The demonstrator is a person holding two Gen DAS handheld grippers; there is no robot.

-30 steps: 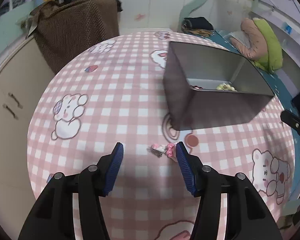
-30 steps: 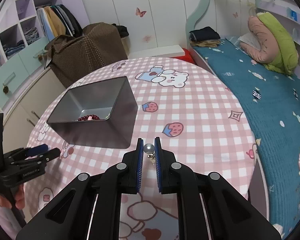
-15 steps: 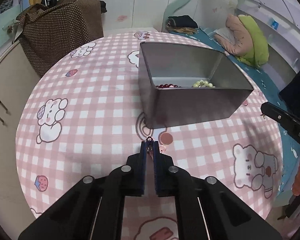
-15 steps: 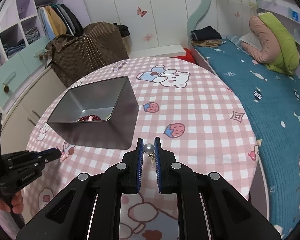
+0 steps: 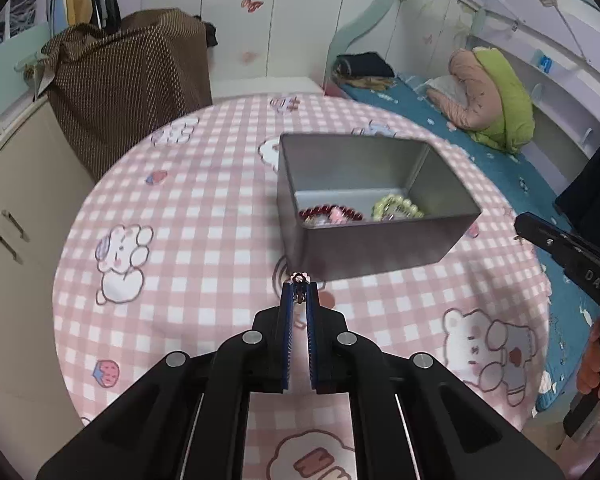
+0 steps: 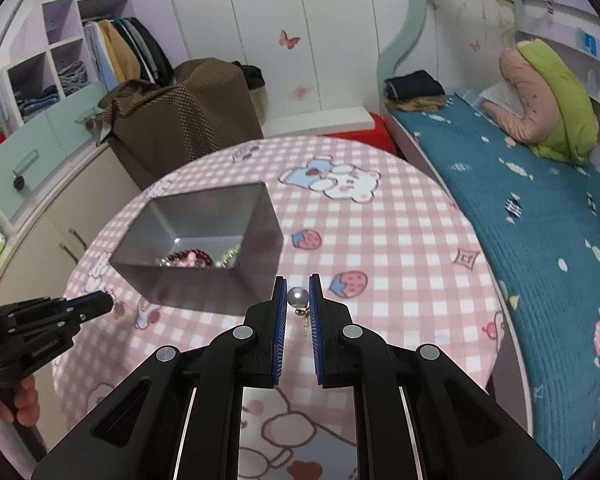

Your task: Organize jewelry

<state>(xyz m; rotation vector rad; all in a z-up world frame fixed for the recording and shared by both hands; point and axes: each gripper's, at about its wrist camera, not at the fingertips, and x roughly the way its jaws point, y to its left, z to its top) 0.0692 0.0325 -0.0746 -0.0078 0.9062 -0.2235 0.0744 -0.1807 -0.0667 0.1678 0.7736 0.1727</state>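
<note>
A grey metal box (image 5: 384, 240) stands on the pink checked table (image 5: 204, 240). Inside lie a dark red bead bracelet (image 5: 328, 214) and a pale green bead bracelet (image 5: 396, 210). My left gripper (image 5: 299, 285) is shut on a small pink hair clip (image 5: 299, 280), held above the table just in front of the box's near left corner. My right gripper (image 6: 298, 294) is shut on a pearl earring (image 6: 297, 297) with a small gold pendant, held above the table to the right of the box (image 6: 204, 248). The left gripper also shows in the right wrist view (image 6: 100, 301).
A brown dotted bag (image 6: 188, 124) stands behind the table. A bed with a teal cover (image 6: 540, 224) and a green and pink pillow (image 6: 552, 108) runs along the right. A cabinet with drawers (image 5: 16, 216) is on the left.
My left gripper closed on the pink hair clip on the table, lifted it and moved toward the box. My right gripper rose slightly, still holding the pearl earring.
</note>
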